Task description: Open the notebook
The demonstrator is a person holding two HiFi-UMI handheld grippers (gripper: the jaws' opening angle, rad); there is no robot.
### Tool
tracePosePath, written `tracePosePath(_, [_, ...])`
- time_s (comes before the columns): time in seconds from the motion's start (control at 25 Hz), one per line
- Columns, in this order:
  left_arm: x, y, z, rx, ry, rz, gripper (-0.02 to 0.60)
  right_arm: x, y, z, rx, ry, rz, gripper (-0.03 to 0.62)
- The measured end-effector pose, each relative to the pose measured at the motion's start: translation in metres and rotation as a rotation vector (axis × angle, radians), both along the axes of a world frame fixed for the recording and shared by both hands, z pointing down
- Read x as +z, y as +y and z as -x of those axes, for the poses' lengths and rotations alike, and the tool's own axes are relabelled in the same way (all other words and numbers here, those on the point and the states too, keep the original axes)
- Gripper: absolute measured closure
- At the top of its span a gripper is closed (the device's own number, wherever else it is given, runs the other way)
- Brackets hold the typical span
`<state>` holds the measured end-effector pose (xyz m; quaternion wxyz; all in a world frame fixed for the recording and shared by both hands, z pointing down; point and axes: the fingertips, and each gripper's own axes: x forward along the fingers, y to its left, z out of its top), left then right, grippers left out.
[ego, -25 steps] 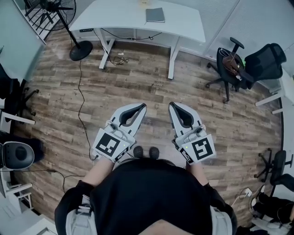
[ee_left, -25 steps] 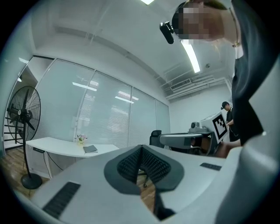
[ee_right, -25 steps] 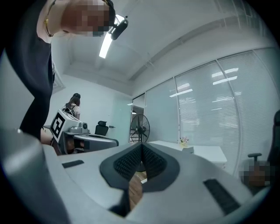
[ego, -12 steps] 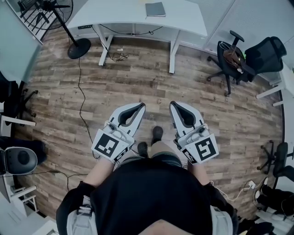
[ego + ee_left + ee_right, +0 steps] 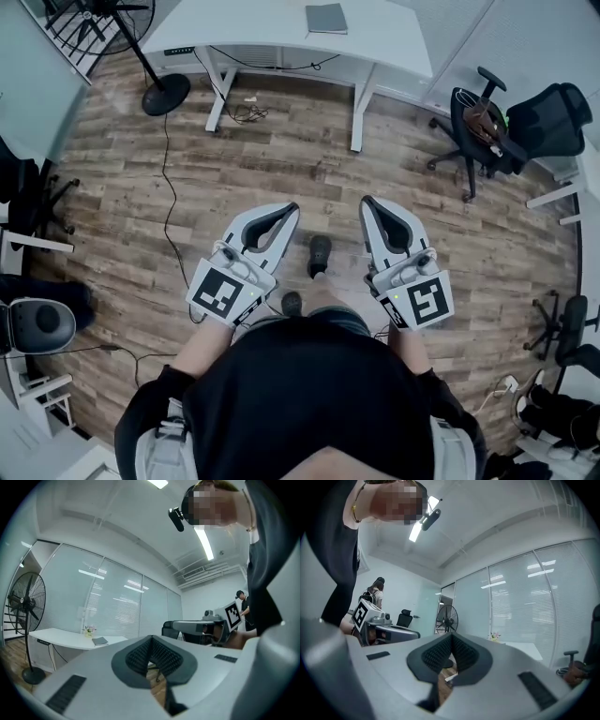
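A dark grey notebook lies closed on the white desk at the far end of the room; it also shows small in the left gripper view as the notebook. My left gripper and right gripper are held level in front of the person's body, side by side, far from the desk. Both are shut, jaw tips together, with nothing between them. The right gripper and the left gripper show empty pads.
A standing fan and trailing cables are at the left by the desk. Black office chairs stand at the right. The person's shoe steps forward on the wood floor between the grippers. Another person stands far off.
The person has stepped forward toward the desk, one shoe now ahead. Both grippers moved along with the body and stayed shut; the desk sits slightly nearer.
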<state>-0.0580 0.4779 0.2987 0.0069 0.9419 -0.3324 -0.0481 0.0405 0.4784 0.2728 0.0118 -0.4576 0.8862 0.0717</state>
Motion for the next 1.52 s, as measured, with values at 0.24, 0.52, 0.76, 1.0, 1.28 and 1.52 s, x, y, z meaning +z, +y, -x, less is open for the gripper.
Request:
tracePosePath(0.24, [0.003, -0.035, -0.003, -0.016, 0.0, 0.008, 0.571, 0.002, -0.035, -0.008, -0.005, -0.032, 0.014, 0.589])
tracePosePath(0.52, [0.003, -0.083, -0.014, -0.022, -0.013, 0.005, 0.571, 0.002, -0.086, -0.018, -0.024, -0.042, 0.017, 0.589])
tracePosePath(0.76, [0.006, -0.131, -0.027, -0.038, -0.039, 0.014, 0.571, 0.003, -0.137, -0.031, -0.046, -0.052, 0.027, 0.589])
tracePosePath(1.0, [-0.006, -0.181, -0.042, -0.068, -0.02, -0.005, 0.571, -0.001, -0.189, -0.045, -0.078, -0.05, 0.021, 0.589])
tracePosePath(1.28, [-0.002, -0.239, -0.066, -0.091, -0.007, 0.022, 0.571, 0.0, -0.247, -0.068, -0.108, -0.04, 0.024, 0.589])
tracePosePath(1.52, [-0.005, -0.272, -0.08, -0.106, -0.004, 0.017, 0.571, 0.001, -0.281, -0.076, -0.125, -0.047, 0.021, 0.589])
